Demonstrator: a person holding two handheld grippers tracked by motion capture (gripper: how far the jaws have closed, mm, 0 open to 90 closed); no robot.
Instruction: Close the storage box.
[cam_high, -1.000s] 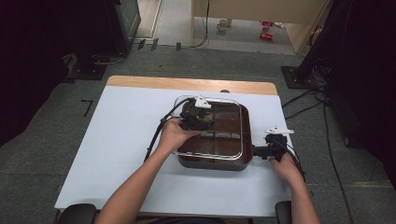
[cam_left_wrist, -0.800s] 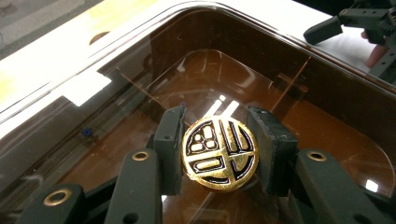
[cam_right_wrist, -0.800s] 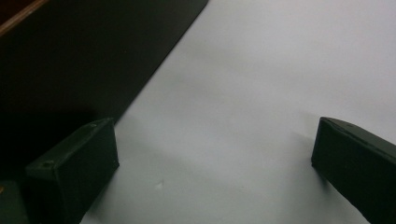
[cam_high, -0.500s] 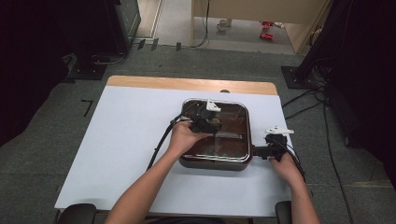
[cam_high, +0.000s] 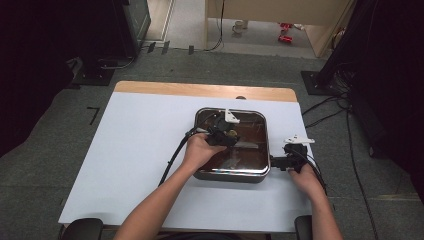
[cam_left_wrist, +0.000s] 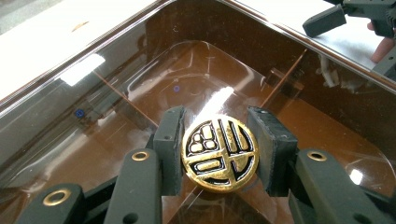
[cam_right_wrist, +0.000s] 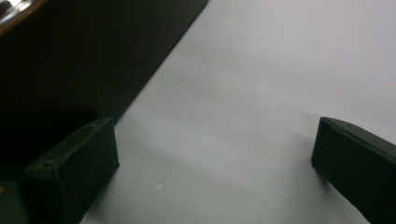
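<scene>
The square brown pan (cam_high: 252, 155) sits on the white table (cam_high: 135, 150), toward its right half, and everything else is placed from it. Half a second ago the glass lid (cam_left_wrist: 116, 79) sat a little askew, offset toward the pan's left and near edges; now it lies square inside the rim, so the lid looks seated on the pan. The left gripper (cam_high: 222, 134) has travelled with it from the pan's left-far corner toward its middle and hangs over the lid's centre. Its jaws are pinching the round gold-and-black knob (cam_left_wrist: 219, 153) on top of the lid, one pad against each side. Likely the covering step is about done, with only the release remaining. The right gripper (cam_high: 280, 161) stays just outside the pan's right wall, its jaws spread wide over bare table, holding nothing.
</scene>
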